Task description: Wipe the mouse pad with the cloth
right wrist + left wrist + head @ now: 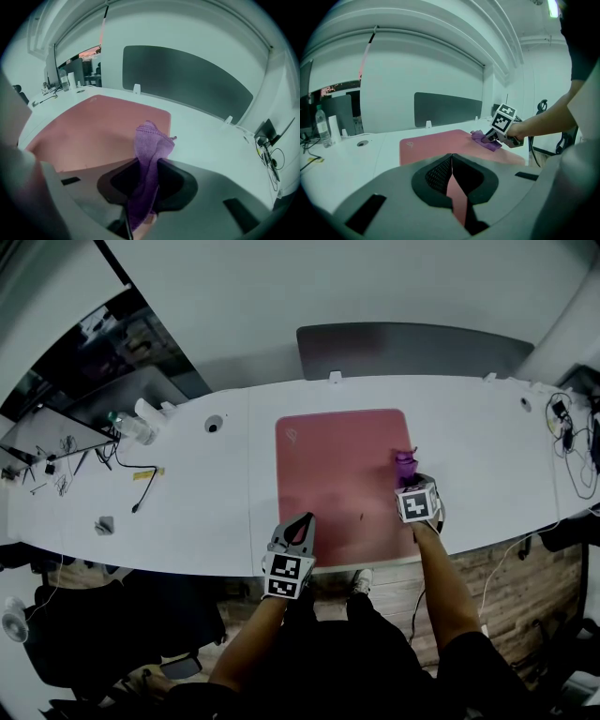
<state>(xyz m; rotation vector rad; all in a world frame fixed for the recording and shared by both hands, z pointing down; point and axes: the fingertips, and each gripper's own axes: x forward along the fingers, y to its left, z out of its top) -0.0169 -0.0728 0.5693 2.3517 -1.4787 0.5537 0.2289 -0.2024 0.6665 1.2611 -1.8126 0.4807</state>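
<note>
A pink mouse pad [337, 474] lies on the white desk, and shows too in the left gripper view [436, 143] and the right gripper view [93, 126]. My right gripper [406, 472] is shut on a purple cloth [147, 159], held at the pad's right edge; the cloth [404, 463] sticks out past the jaws and also shows from the left [484, 139]. My left gripper [298, 526] is over the pad's near left part, jaws together with nothing between them [451, 176].
A dark grey partition [412, 348] stands behind the desk. A water bottle [127, 426] and cables [141, 479] lie at the far left. More cables [572, 442] sit at the right end. The desk's near edge [375, 563] runs just below the pad.
</note>
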